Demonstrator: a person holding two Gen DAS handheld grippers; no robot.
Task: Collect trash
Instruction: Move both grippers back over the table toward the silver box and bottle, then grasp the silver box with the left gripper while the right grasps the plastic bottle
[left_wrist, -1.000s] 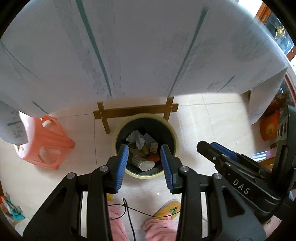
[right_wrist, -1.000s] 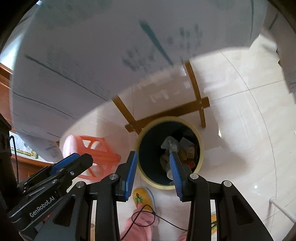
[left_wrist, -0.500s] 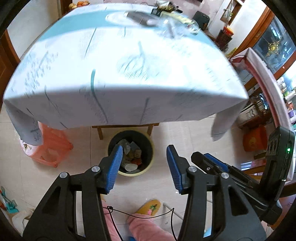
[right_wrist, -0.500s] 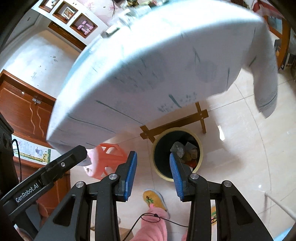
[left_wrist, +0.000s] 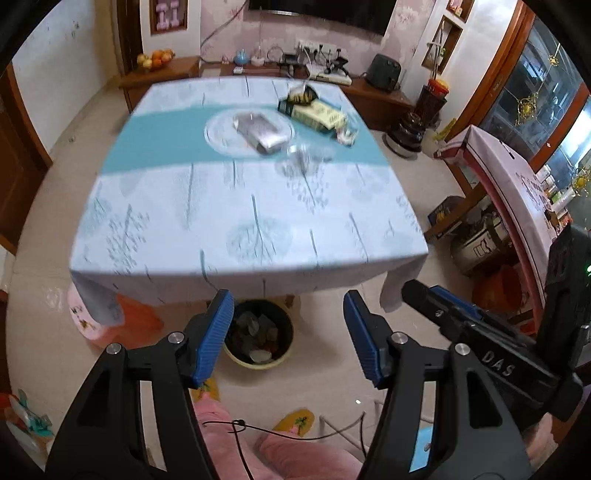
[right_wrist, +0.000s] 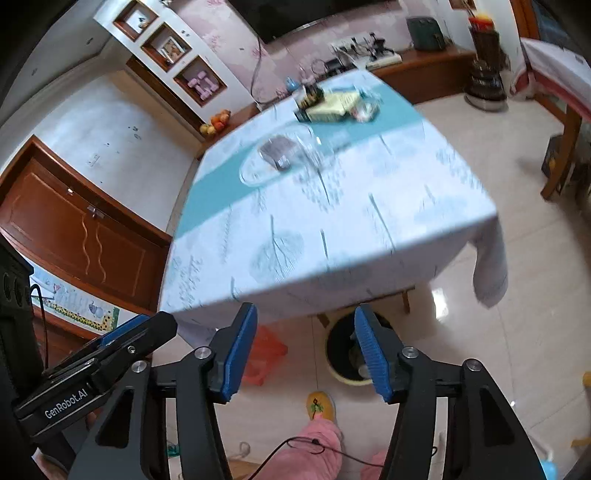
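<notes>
A yellow-rimmed trash bin (left_wrist: 236, 360) (right_wrist: 332, 373) holding crumpled scraps stands on the floor under the table's near edge. My left gripper (left_wrist: 288, 334) hangs high above it, its jaws opening with nothing between them. My right gripper (right_wrist: 304, 349) is likewise opening and empty. On the blue tablecloth (left_wrist: 243, 206) (right_wrist: 332, 221) lie a silver packet (left_wrist: 260, 131) (right_wrist: 279, 153) on a glass plate, a yellow and dark snack bag (left_wrist: 314, 110) (right_wrist: 328, 103) and a small wrapper (left_wrist: 347, 136) (right_wrist: 364, 110).
An orange plastic stool (left_wrist: 129, 321) (right_wrist: 267, 352) sits beside the bin under the cloth's corner. The person's pink trousers (left_wrist: 280, 454) and yellow slippers (right_wrist: 319, 404) are below. Wooden sideboards, a side table (left_wrist: 509, 173) and tiled floor surround the table.
Both grippers rose from just above the bin to above table height, so the tabletop came into view. Both pairs of jaws spread wider. The bin now looks smaller and lower.
</notes>
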